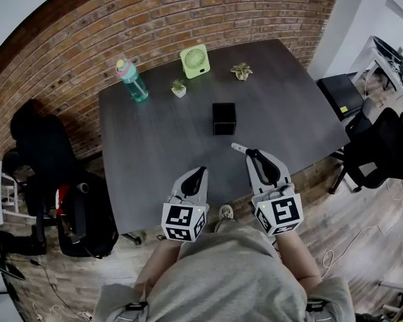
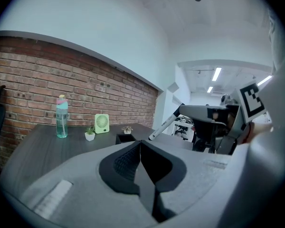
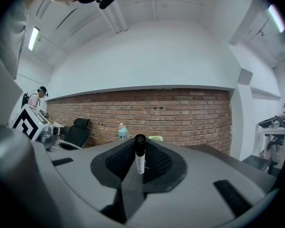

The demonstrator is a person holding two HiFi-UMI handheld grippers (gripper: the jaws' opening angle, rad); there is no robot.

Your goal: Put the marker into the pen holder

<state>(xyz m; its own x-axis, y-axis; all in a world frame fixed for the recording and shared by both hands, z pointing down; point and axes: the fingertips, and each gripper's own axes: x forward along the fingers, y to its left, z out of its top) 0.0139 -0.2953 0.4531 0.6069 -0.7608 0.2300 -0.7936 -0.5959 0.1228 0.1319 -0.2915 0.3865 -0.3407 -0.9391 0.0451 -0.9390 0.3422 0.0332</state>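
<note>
My right gripper (image 1: pixel 254 154) is shut on a white marker (image 1: pixel 240 147) with a black cap, held above the near part of the dark table (image 1: pixel 154 153). In the right gripper view the marker (image 3: pixel 140 156) stands up between the closed jaws. The black square pen holder (image 1: pixel 224 119) sits on the table a little beyond the marker's tip. From the left gripper view the marker (image 2: pixel 164 124) slants toward the holder (image 2: pixel 125 138). My left gripper (image 1: pixel 197 176) is shut with nothing in it, low at the table's near edge.
At the back of the table stand a teal bottle (image 1: pixel 132 80), a green fan (image 1: pixel 195 60) and two small potted plants (image 1: pixel 178 88) (image 1: pixel 241 71). Black chairs stand left (image 1: pixel 37 146) and right (image 1: pixel 379 149) of the table. A brick wall (image 1: pixel 121 19) runs behind it.
</note>
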